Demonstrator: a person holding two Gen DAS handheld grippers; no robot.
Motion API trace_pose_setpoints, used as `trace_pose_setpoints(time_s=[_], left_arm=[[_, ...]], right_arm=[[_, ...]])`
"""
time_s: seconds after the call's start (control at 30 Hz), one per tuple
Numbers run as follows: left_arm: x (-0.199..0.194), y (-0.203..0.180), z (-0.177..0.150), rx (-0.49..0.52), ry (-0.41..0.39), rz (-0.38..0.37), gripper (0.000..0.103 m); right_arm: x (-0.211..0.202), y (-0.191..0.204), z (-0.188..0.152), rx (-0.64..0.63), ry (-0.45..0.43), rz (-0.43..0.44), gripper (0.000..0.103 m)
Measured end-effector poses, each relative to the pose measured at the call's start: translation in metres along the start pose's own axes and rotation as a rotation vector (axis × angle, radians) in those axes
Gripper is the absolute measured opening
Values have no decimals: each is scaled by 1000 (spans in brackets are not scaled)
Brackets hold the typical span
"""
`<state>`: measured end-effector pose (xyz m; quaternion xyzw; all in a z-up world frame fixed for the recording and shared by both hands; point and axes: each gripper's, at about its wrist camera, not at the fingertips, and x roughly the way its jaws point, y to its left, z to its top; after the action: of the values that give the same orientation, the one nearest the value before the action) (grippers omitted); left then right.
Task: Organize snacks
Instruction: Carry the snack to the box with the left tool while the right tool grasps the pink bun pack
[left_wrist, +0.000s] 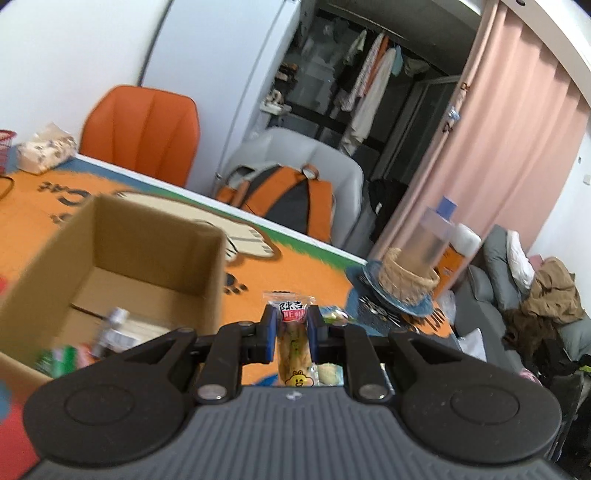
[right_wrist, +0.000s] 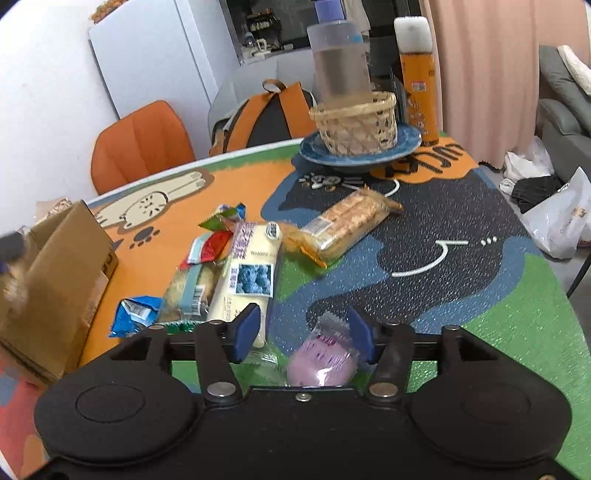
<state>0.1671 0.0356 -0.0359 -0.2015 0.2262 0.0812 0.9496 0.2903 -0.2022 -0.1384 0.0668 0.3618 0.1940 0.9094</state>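
Observation:
My left gripper (left_wrist: 291, 334) is shut on a long clear snack packet (left_wrist: 292, 332) with a red label, held above the table just right of an open cardboard box (left_wrist: 110, 266) that holds several snacks. My right gripper (right_wrist: 303, 332) is open, low over the table, with a purple wrapped snack (right_wrist: 323, 358) between its fingers near the right pad. A pile of snacks lies ahead to the left: a white packet (right_wrist: 247, 273), a wafer packet (right_wrist: 347, 221), a blue wrapper (right_wrist: 135, 314) and small coloured packets (right_wrist: 214, 236). The box also shows in the right wrist view (right_wrist: 55, 280).
A wicker basket (right_wrist: 354, 122) with a clear jar stands on a blue plate (right_wrist: 406, 144) at the table's far side, beside an orange can (right_wrist: 419, 81). An orange chair (left_wrist: 144, 129), a backpack (left_wrist: 280, 199) and a tissue pack (left_wrist: 46, 147) lie beyond. The table has a cartoon mat (right_wrist: 443, 236).

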Motion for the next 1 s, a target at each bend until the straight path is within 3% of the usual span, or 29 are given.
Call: trace_pose_setpoints(time_s=[0.4, 0.5, 0.9, 1.0], left_arm=[[-25, 41, 10, -50, -55, 77, 16], [-29, 53, 9, -68, -61, 102, 16], [-33, 87, 5, -103, -54, 189, 17], [-34, 92, 4, -103, -60, 232, 22]], right_arm=[[-6, -4, -16, -42, 8, -68, 57], [-8, -5, -17, -43, 8, -29, 37], [-27, 11, -7, -35, -64, 44, 34], [-33, 22, -1, -53, -84, 74, 34]])
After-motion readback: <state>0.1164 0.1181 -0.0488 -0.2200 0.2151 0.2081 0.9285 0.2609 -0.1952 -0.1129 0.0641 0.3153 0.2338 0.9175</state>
